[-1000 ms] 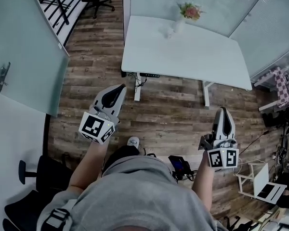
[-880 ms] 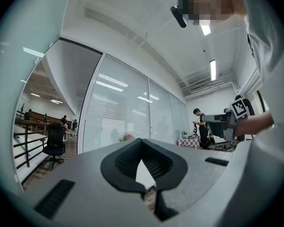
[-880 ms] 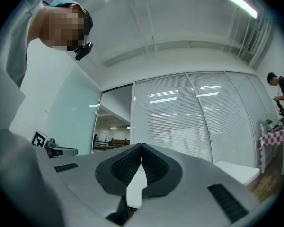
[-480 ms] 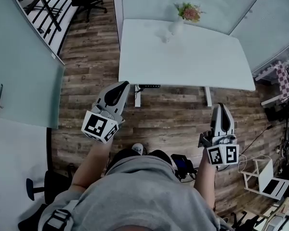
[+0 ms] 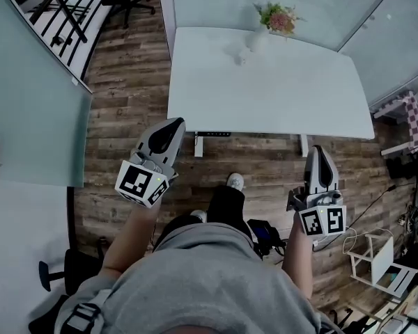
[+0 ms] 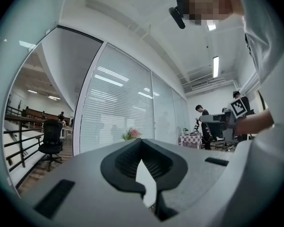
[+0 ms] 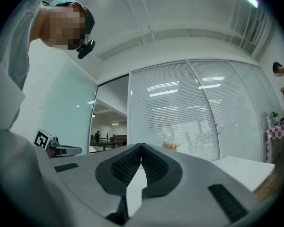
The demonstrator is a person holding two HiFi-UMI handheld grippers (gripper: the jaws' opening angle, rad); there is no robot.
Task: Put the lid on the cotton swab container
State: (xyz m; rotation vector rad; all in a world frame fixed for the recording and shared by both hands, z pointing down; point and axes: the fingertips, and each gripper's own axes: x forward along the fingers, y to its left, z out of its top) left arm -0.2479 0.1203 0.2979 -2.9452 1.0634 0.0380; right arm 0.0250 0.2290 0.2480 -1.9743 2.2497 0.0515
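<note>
Both claws are clenched shut and empty. The left claw [image 5: 173, 124] and the right claw [image 5: 318, 153] are held over the wooden floor [image 5: 125, 96], just short of the white worktop [image 5: 279, 96]. Beside the flower vase [image 5: 259, 37] on its far side lies a small pale item [image 5: 241, 58], too small to identify.

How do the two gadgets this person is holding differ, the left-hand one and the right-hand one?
In the head view the left gripper slants toward upper right, while the right gripper points straight up the picture. The left gripper's tip shows beside the white table's near corner; the right gripper's stops short of its edge. Both have their fingers shut on nothing, above the wood floor.
</note>
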